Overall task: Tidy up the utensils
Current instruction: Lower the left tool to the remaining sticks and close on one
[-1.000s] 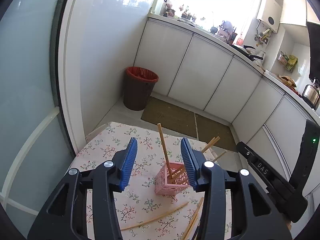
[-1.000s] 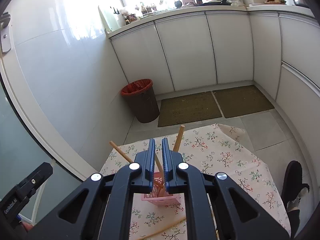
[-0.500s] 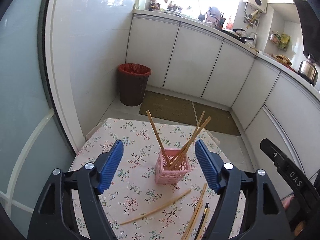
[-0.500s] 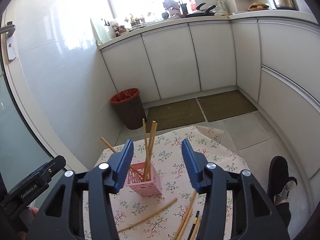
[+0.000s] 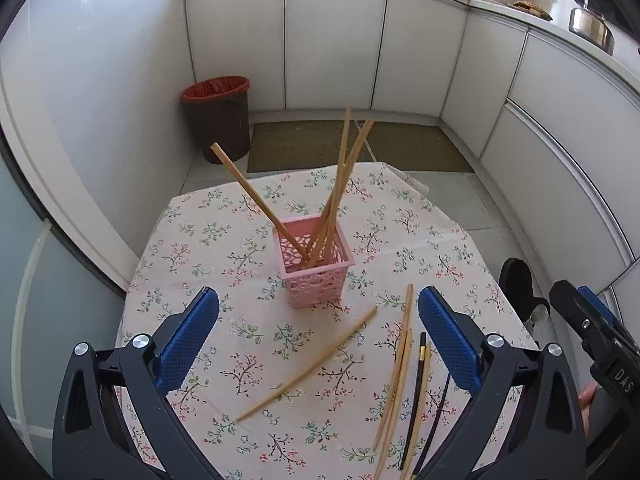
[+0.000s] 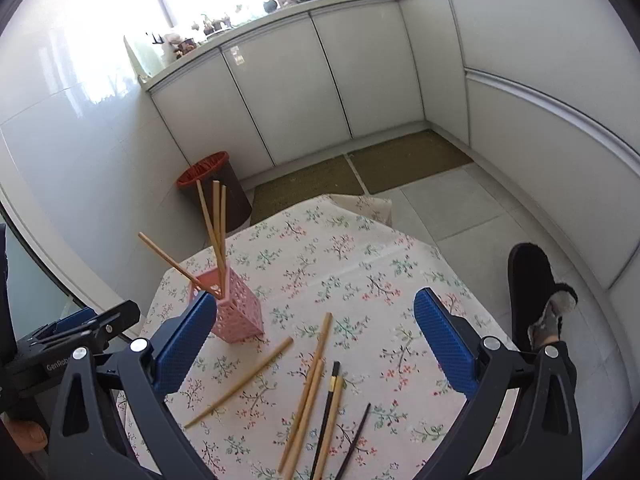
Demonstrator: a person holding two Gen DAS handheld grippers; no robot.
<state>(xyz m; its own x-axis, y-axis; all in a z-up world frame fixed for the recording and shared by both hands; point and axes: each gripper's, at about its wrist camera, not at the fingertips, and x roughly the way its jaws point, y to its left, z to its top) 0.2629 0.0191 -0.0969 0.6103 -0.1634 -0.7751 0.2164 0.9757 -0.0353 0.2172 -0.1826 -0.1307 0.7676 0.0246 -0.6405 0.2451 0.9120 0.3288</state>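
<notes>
A pink perforated basket stands upright on the floral tablecloth and holds several wooden chopsticks; it also shows in the right wrist view. Loose wooden chopsticks and two dark chopsticks lie on the cloth nearer me, also in the right wrist view. My left gripper is open and empty, above the loose chopsticks. My right gripper is open and empty, above the same pile.
A brown bin with a red liner stands on the floor beyond the table. White cabinets line the back and right. A foot in a dark slipper is right of the table. Floor mats lie by the cabinets.
My right gripper opened and let chopsticks drop into the basket. Both grippers pulled back and up from the basket, and the left one opened wider.
</notes>
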